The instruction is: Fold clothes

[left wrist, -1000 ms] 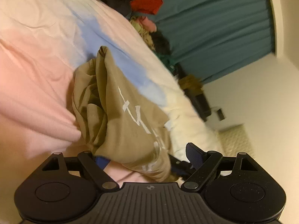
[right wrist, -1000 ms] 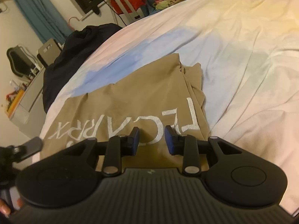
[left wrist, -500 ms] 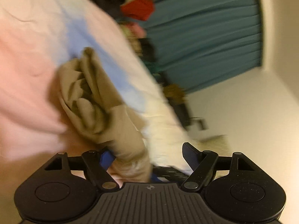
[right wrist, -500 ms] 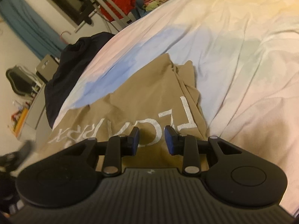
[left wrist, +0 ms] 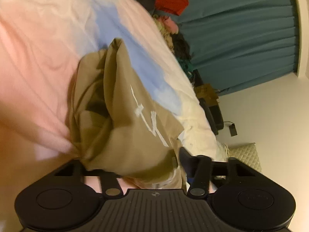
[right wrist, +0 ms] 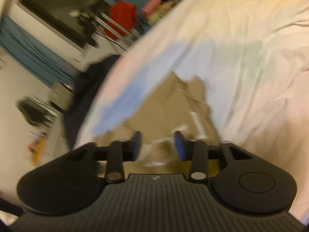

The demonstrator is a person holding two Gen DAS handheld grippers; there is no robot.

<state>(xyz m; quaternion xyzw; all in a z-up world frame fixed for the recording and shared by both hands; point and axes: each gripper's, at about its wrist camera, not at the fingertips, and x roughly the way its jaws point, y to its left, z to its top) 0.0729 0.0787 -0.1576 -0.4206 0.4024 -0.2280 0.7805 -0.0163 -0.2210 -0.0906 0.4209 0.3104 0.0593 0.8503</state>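
A tan T-shirt with white lettering lies bunched on a pastel bedsheet. In the left wrist view the shirt drapes over my left gripper; its jaws stand wide apart and the left finger is hidden under cloth. In the right wrist view the shirt is crumpled and lifted in front of my right gripper, whose blue pads stand apart with cloth between them. The right wrist view is motion-blurred.
Teal curtains and a pile of clothes lie beyond the bed. A dark garment hangs off the bed's left edge. A dark screen and red cloth are further back.
The shirt has gone from lying flat with its lettering spread to bunched up. Both grippers have moved; the right view has swung and blurred. The right jaws have opened wider.
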